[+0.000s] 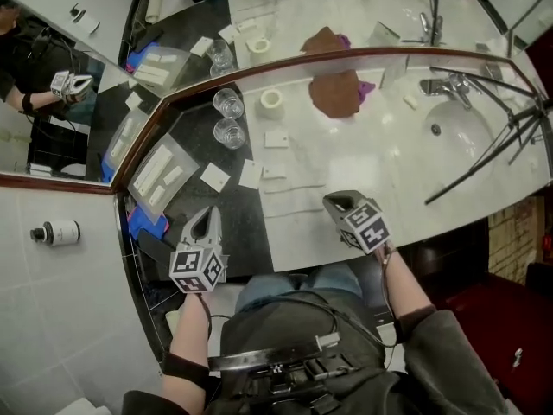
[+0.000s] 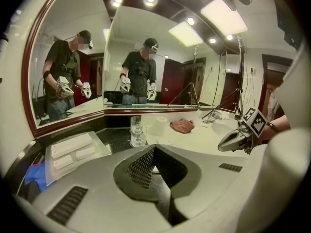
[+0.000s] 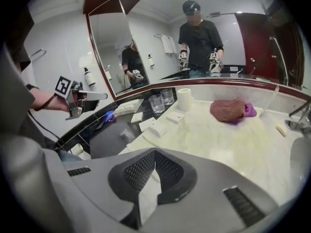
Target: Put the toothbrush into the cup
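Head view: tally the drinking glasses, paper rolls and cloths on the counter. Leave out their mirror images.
clear drinking glasses: 2
white paper roll: 1
crumpled brown cloth and purple cloth: 2
Total: 5

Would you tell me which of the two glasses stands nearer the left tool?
The front glass; the other glass stands just behind it, level with the white roll.

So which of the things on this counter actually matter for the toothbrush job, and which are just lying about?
For the job:
- clear glass cups, two of them
- left gripper and right gripper, both shut and empty
- no toothbrush can be made out

Lying about:
- white paper roll
- brown cloth
- flat white packets, contents unclear
- chrome tap
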